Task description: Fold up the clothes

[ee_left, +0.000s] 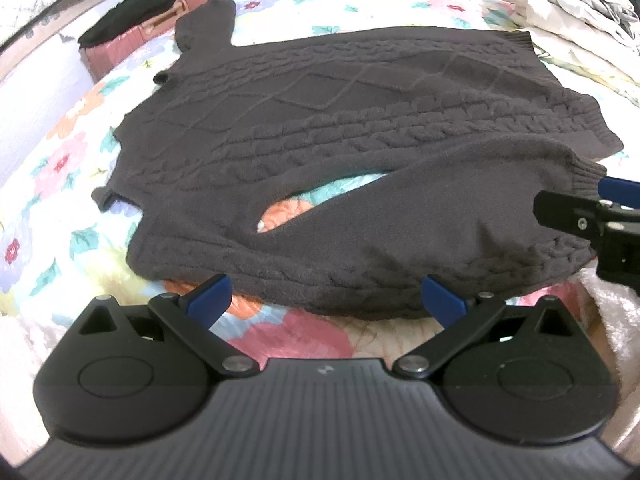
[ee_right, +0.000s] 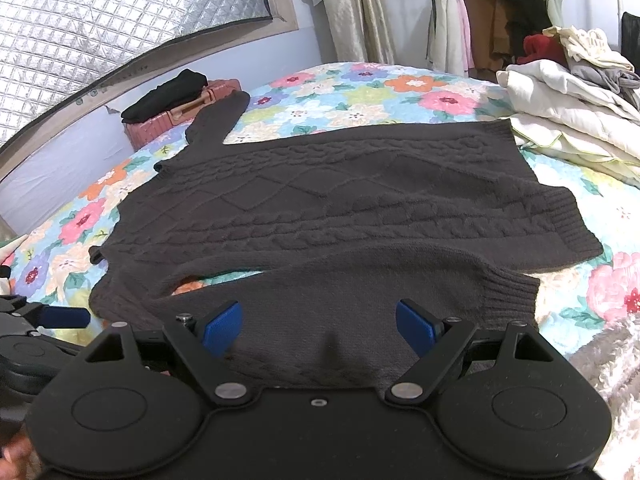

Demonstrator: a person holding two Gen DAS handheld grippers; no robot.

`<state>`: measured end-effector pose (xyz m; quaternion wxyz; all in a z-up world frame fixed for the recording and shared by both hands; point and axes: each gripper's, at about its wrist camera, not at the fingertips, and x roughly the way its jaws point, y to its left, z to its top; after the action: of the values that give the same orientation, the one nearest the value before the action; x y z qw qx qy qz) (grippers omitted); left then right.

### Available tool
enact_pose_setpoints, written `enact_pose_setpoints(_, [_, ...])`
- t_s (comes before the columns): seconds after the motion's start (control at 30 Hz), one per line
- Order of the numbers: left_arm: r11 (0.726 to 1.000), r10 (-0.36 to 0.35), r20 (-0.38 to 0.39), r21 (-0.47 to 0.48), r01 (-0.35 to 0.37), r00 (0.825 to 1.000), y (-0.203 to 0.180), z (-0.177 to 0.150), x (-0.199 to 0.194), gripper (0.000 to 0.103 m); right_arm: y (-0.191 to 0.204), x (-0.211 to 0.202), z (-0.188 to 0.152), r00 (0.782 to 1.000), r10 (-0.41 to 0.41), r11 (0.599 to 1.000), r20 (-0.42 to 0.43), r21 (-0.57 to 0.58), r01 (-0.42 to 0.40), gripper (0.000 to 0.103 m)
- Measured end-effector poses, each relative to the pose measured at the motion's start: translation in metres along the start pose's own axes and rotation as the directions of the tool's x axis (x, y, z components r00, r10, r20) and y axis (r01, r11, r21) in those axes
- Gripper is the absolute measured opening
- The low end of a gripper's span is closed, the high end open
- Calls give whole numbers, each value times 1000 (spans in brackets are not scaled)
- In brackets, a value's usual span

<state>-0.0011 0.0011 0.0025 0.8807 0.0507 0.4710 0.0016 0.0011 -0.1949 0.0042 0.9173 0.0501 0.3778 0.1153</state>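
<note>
A dark cable-knit sweater lies spread flat across the middle of a flowered bedspread, its near sleeve folded in along the body, the far sleeve reaching toward the upper left of the frame. Both tools hover at the near edge with their blue pads wide apart and nothing between them: the left gripper at the lower centre of its own view, the right gripper just over the near sleeve. The knit looks thick, soft and fairly heavy; it should drape and sag rather than slide, so the ribbed cuff or the hem seem the surest holds. A heap of pale laundry crowds the upper right, close to the hem. A pink case with black clothes on top sits by the far sleeve.
</note>
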Motion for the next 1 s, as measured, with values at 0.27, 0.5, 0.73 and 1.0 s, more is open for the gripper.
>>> enact_pose_setpoints(0.27, [991, -42, -7, -130, 40, 999, 39, 3, 21, 103, -11, 27, -5, 992, 44, 998, -115, 51, -39, 88])
enact_pose_setpoints(0.5, [948, -144, -47, -294, 124, 988, 69, -1, 45, 100, -10, 62, -19, 955, 142, 981, -261, 163, -101, 88])
enact_pose_setpoints(0.73, [942, -142, -93, -318, 106, 986, 74, -4, 64, 99, 6, 75, -44, 902, 259, 959, -344, 202, -198, 88])
enact_pose_setpoints(1.0, [897, -192, -95, -421, 136, 977, 87, -9, 90, 99, 0, 95, -58, 917, 239, 934, -320, 335, -126, 88])
